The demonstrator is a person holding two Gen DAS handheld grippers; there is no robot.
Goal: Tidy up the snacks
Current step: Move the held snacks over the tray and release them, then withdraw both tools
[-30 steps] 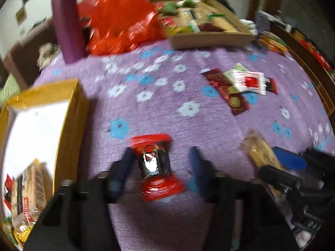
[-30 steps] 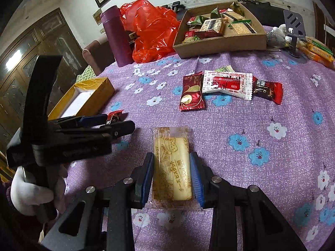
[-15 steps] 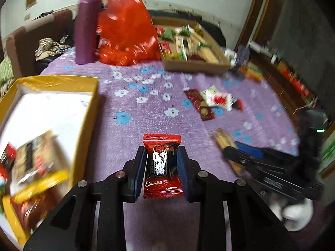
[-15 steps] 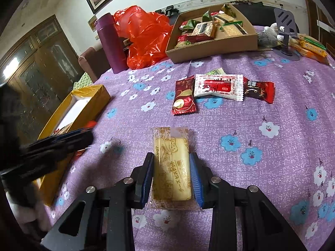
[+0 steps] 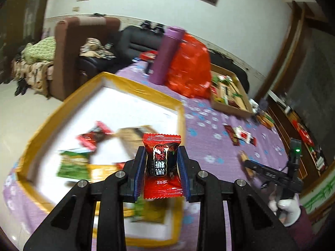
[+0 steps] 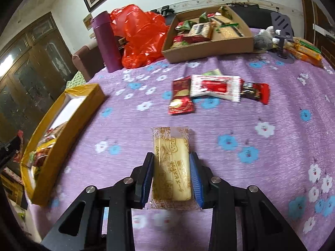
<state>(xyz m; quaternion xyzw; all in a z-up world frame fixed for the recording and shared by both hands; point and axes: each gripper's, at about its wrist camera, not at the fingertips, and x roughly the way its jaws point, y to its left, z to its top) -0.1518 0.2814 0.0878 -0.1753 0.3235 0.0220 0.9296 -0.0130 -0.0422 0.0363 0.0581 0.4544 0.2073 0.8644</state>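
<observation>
Lifted off the cloth, red candy (image 5: 161, 168) now hangs over yellow box (image 5: 134, 89).

Left gripper (image 5: 161, 171): black frame built from two triangulated, cut-out arms that converge toward twelve o'clock. Four round silver screw heads sit along the upper edge of the frame, two per side. Each finger carries a blue ribbed pad (image 5: 139, 172) on its inner face.

Right gripper (image 6: 172, 179): same construction, with black open-triangle arms, four silver screw heads and blue ribbed pads (image 6: 195, 181).

In the left wrist view the right gripper (image 5: 246, 163) appears side-on at four o'clock as a long black body with an upright black module showing a lit green lamp. The hand (image 5: 285, 208) on its handle wears a white glove, with a dark maroon sleeve (image 5: 301, 230) behind it.
</observation>
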